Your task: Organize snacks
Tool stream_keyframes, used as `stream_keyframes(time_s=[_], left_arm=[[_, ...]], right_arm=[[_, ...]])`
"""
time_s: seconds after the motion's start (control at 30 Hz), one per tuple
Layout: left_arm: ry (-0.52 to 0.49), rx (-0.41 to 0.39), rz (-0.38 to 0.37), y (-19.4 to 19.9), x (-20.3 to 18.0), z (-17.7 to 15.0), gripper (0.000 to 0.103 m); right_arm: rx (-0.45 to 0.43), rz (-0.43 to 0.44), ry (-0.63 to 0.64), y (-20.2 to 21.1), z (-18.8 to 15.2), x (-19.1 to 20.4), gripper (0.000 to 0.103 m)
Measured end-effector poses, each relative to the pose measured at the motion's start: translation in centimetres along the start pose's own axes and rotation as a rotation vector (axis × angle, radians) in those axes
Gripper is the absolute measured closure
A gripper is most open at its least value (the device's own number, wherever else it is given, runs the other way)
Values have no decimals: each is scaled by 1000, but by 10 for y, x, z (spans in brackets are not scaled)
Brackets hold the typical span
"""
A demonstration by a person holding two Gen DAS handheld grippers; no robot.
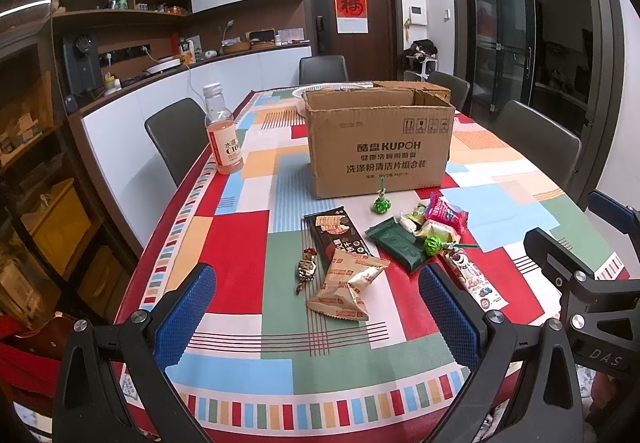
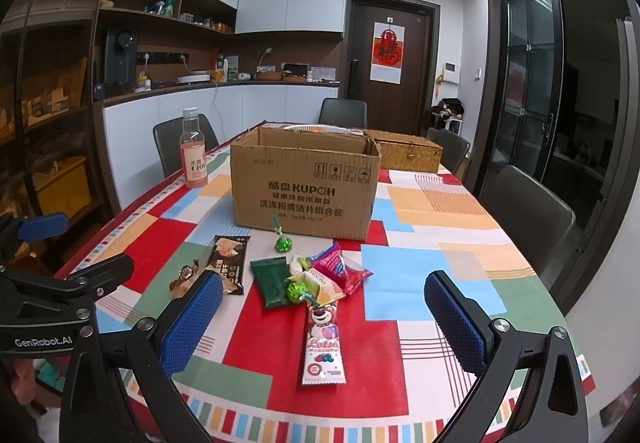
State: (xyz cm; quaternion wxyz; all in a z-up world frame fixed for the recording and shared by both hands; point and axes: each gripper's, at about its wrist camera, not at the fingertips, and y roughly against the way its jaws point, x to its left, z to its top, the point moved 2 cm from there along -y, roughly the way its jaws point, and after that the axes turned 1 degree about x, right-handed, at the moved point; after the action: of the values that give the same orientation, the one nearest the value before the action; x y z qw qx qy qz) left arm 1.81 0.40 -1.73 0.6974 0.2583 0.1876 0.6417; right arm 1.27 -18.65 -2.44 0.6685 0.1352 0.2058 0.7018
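Note:
Snacks lie scattered on the patterned tablecloth [image 1: 240, 275] in front of an open cardboard box [image 1: 380, 147] [image 2: 306, 191]. Among them are two tan biscuit packets [image 1: 348, 287], a black cracker pack [image 1: 338, 233] [image 2: 230, 263], a dark green packet [image 1: 398, 245] [image 2: 272, 281], a pink packet [image 1: 446, 217] [image 2: 340, 271], a bear-printed stick pack [image 1: 472, 279] [image 2: 324, 339], green lollipops [image 1: 381, 203] [image 2: 283, 241] and a small foil candy [image 1: 306, 269]. My left gripper [image 1: 316, 317] hovers open near the biscuit packets. My right gripper [image 2: 324, 319] hovers open around the stick pack, holding nothing.
A pink drink bottle [image 1: 222, 131] [image 2: 193, 151] stands left of the box. A woven basket [image 2: 408, 155] and a white plate [image 1: 320, 91] sit behind it. Grey chairs [image 1: 176, 135] [image 2: 528, 211] ring the table. The table's front edge [image 1: 320, 419] is close below the grippers.

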Motion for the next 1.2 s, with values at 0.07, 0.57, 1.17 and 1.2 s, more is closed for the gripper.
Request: stream_keyframes(time_s=[0.07,0.57,1.17,1.2], left_arm=[[-10,0,8,-2,1,0,0],[-65,76,-32,-57,3,-1,6],[-102,251,-140,-130,-14,-13,34],[-99,260,-147,-134,-14,-14,36]], right_arm=[[8,1,6,-3,0,1,1],[110,61,117,-56,0,15,9],[304,164,141,-139,-20,17,43],[312,170,142,-144,-22,18,43]])
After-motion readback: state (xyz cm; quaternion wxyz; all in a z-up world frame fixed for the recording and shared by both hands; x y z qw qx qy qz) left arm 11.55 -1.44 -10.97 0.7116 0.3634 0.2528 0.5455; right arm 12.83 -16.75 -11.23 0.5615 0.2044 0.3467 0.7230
